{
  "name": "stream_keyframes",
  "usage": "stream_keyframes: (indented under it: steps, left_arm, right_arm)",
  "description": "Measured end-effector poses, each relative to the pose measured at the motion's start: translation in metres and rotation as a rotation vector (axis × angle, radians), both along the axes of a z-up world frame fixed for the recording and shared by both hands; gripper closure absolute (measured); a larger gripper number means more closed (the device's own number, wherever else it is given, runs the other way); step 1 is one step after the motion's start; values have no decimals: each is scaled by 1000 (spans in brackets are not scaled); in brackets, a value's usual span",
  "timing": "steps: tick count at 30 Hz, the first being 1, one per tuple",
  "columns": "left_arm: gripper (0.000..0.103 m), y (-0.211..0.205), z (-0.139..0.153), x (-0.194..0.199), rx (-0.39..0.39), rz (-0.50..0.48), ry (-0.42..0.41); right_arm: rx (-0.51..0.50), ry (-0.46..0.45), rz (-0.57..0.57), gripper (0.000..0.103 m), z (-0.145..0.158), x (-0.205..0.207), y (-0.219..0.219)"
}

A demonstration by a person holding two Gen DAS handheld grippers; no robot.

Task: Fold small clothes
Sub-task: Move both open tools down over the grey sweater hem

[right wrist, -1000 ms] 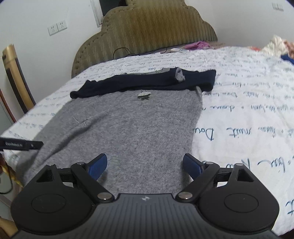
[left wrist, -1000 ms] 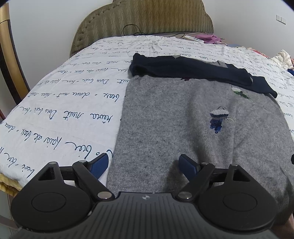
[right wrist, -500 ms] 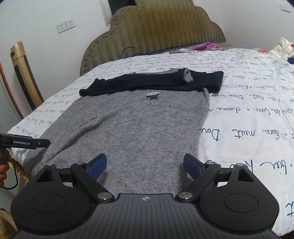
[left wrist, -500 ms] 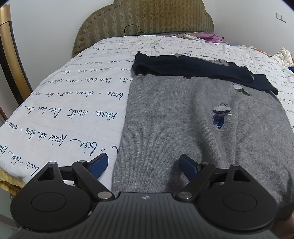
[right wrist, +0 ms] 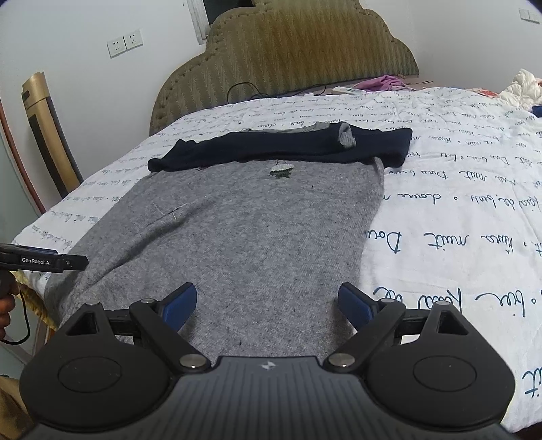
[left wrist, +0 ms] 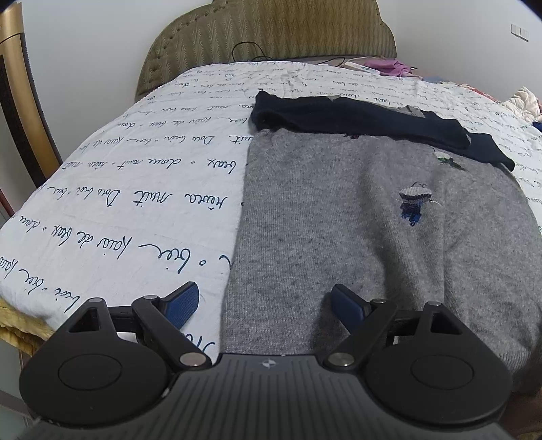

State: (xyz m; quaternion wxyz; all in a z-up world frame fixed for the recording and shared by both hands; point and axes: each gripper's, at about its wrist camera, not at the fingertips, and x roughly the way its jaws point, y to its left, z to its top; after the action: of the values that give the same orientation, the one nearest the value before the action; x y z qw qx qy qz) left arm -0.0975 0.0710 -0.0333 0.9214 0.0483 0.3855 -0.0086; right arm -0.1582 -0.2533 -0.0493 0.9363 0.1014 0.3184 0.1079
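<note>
A small grey knit sweater (left wrist: 338, 216) with dark navy sleeves (left wrist: 355, 118) folded across its top lies flat on the bed; it also shows in the right wrist view (right wrist: 257, 223), with its navy sleeves (right wrist: 281, 145). My left gripper (left wrist: 264, 301) is open and empty, just above the sweater's near left hem. My right gripper (right wrist: 267, 301) is open and empty, above the near right part of the hem. The left gripper's body (right wrist: 44, 260) shows at the left edge of the right wrist view.
The bed has a white quilt with blue script (left wrist: 135, 203) and an olive padded headboard (left wrist: 271, 30). A cable, a white remote (right wrist: 349, 89) and pink and white clothes (right wrist: 382, 81) lie near the headboard. A gold chair back (right wrist: 44, 135) stands left of the bed.
Both grippers have drawn back slightly and risen near the sweater's hem, staying open. The sweater has not moved.
</note>
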Motion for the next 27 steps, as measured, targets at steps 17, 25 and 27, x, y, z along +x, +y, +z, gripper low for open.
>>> stream_keyframes:
  steps: [17, 25, 27]
  left_arm:
    - [15, 12, -3, -3, -42, -37, 12]
    - [11, 39, -9, -2, -149, -98, 15]
    - [11, 44, -9, -1, -161, -100, 10]
  right_arm:
    - [43, 30, -13, 12, -7, -8, -31]
    - [59, 53, -13, 12, -12, -17, -51]
    - [70, 68, -18, 12, -15, -18, -57]
